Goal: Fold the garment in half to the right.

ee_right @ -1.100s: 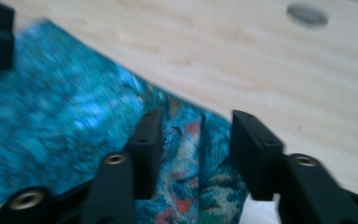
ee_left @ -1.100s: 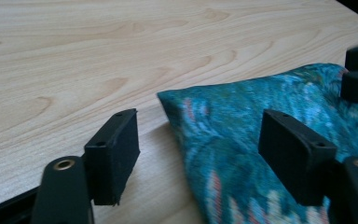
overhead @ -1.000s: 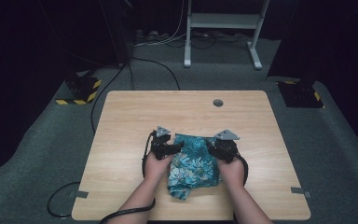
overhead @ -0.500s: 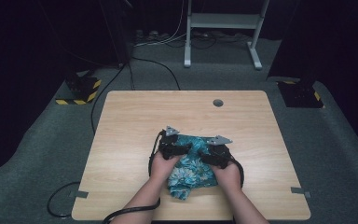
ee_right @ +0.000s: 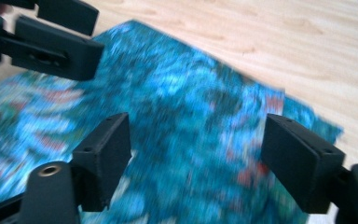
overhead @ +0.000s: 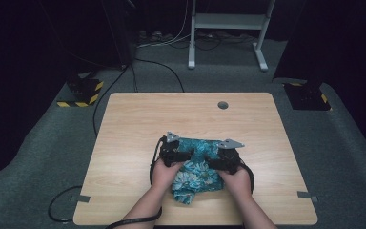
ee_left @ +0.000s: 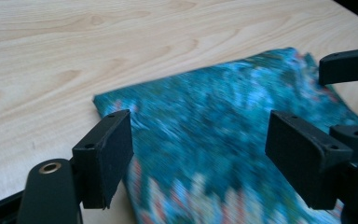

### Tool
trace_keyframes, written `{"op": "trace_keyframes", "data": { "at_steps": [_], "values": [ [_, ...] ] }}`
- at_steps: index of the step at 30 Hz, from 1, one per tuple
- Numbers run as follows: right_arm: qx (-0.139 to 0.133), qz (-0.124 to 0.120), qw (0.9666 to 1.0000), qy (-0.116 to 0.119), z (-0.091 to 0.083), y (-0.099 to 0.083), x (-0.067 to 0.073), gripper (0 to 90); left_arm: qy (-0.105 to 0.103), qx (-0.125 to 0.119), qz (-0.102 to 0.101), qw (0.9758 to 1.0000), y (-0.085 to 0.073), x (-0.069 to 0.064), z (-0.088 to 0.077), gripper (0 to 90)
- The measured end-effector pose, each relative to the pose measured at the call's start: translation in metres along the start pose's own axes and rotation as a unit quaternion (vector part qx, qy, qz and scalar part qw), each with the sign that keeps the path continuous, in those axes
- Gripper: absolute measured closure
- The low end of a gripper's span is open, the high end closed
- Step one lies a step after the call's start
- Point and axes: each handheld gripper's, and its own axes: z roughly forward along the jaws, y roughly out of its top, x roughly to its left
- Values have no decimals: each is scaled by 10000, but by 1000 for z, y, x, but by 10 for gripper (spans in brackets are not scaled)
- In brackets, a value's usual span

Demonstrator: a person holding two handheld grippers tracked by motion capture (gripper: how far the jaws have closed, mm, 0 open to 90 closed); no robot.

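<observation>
High view shows a teal flowered cloth (overhead: 195, 174) lying folded on the near middle of the wooden table (overhead: 124, 124), with one end reaching toward the person's edge. Both hands sit on top of it: the left gripper (overhead: 183, 155) at its left side and the right gripper (overhead: 209, 163) at its right, their tips pointing inward at each other over the cloth.

Compared with a second ago, the two grippers have come closer together. Back then they stood at the cloth's outer far corners with a wide stretch of fabric between them; now only a narrow strip of fabric shows between their tips. The cloth itself lies in much the same place on the table.

Left gripper view looks along jaws that stand wide apart above the cloth (ee_left: 223, 140), gripping nothing; the fabric lies flat beneath and between them, blurred, with bare wood beyond its far edge. Parts of the other gripper show at the right edge.

Right gripper view shows the same: jaws spread, with the cloth (ee_right: 191, 130) lying loose under them and nothing pinched. These jaws have just been opening, with the fabric below them rather than held. The left gripper (ee_right: 42, 42) shows in the upper left of this view, over the cloth.
</observation>
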Motion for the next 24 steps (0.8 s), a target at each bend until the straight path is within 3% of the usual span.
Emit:
{"op": "trace_keyframes", "data": {
  "at_steps": [7, 12, 17, 24],
  "values": [
    [130, 171, 9997, 84, -15, -27, 9, 186, 150, 44, -67, 9999, -21, -16, -22, 221],
    [238, 67, 9997, 74, -20, -39, 16, 195, 273, 173, -9, 9995, -32, -21, -28, 220],
    [351, -73, 9994, 1, -15, -35, 18, 197, 391, 411, -71, 9984, -38, -17, -21, 226],
    [311, -108, 9995, 15, 1, -24, 13, 199, 621, 400, 111, 9972, -33, -13, -11, 233]
  ]
}}
